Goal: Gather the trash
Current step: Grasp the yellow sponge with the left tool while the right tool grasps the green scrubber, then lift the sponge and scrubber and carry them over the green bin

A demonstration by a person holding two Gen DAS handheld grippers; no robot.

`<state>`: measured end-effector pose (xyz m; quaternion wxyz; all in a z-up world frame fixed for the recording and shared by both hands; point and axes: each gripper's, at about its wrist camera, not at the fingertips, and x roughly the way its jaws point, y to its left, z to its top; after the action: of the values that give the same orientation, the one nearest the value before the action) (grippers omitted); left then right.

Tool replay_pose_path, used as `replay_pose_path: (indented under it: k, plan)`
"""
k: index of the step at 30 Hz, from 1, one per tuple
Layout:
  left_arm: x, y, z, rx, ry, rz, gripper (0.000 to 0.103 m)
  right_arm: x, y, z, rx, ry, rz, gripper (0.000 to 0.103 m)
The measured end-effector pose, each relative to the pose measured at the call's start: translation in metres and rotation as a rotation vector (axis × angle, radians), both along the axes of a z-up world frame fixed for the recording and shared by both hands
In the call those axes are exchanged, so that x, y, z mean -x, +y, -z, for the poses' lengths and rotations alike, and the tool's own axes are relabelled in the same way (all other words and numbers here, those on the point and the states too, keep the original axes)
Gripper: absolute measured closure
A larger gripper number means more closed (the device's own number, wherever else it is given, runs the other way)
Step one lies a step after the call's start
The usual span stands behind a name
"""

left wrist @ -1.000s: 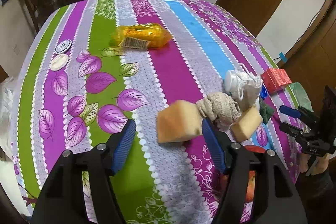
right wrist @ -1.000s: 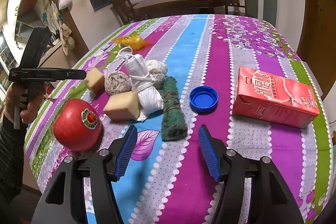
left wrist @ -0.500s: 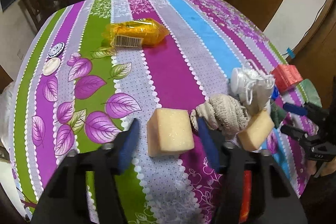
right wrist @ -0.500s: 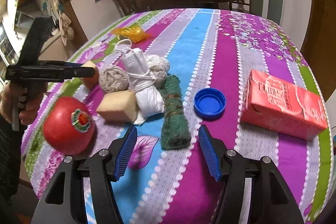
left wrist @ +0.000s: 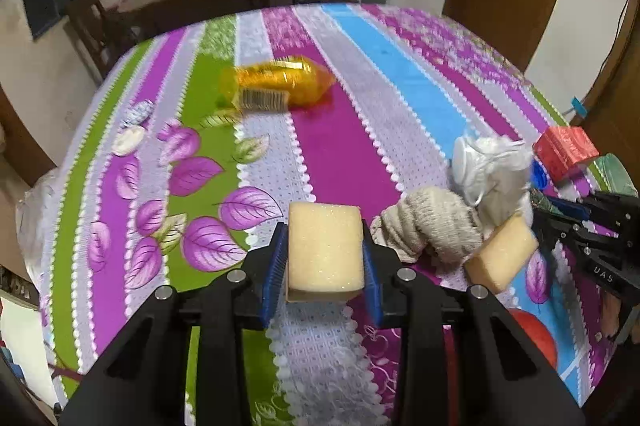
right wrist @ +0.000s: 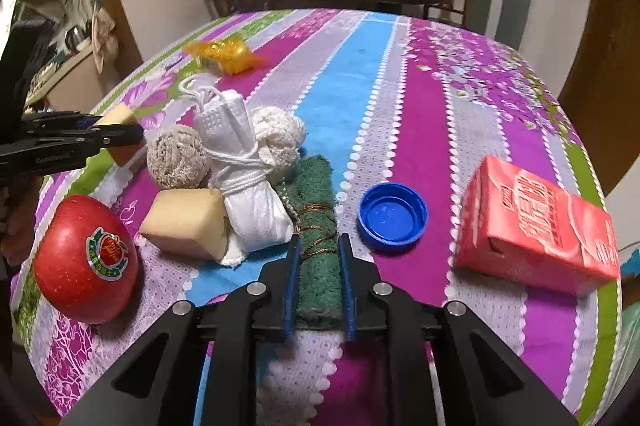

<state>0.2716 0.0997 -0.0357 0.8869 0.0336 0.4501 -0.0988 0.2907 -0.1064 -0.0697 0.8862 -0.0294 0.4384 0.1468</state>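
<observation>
Simultaneously, both grippers have just been closing, each with a piece of rubbish between its blue pads, on the round table under its striped purple, green and blue floral tablecloth (left wrist: pixel 344 130). The left gripper (left wrist: pixel 325 258) is clenched on a pale yellow rectangular foam sponge block (left wrist: pixel 325 250), which sits squarely between the pads with its top rising above them; whether it has left the cloth cannot be told. The right gripper (right wrist: pixel 319 286) is clenched on the near end of a dark green rolled scouring pad tied with thin brown thread (right wrist: pixel 316 226), whose far end runs away from the jaws toward the heap.

By the look of it, the pick-up step is in hand: both items are grasped but not yet carried off. The next move would call for lifting each one straight up, clear of its neighbours, then taking it to wherever the trash goes; no bin shows in either view.

Just beside the scouring pad lie a white cloth bundle bound with white cord (right wrist: pixel 240 186), a beige knitted ball (right wrist: pixel 178 156) and a second pale yellow sponge block (right wrist: pixel 188 222). To its other side are a blue plastic bottle cap (right wrist: pixel 392 216) and, farther off, a red drink carton (right wrist: pixel 536 226). A red apple with a sticker (right wrist: pixel 86 258) rests near the table edge, and an orange plastic wrapper with a barcode label (left wrist: pixel 276 86) lies well apart across the table.
</observation>
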Motion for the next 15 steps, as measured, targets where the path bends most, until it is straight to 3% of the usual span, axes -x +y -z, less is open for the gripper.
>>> replay_pose_path:
  k: [3,15]
  plan:
    - [0.025,-0.005,-0.016,-0.030,-0.093,-0.037,0.071,0.022,-0.006,-0.013,-0.021,-0.069,0.036,0.085]
    - [0.140,-0.067,-0.063,0.006,-0.412,-0.141,0.071,0.129,-0.011,-0.084,-0.078,-0.384,0.137,0.085]
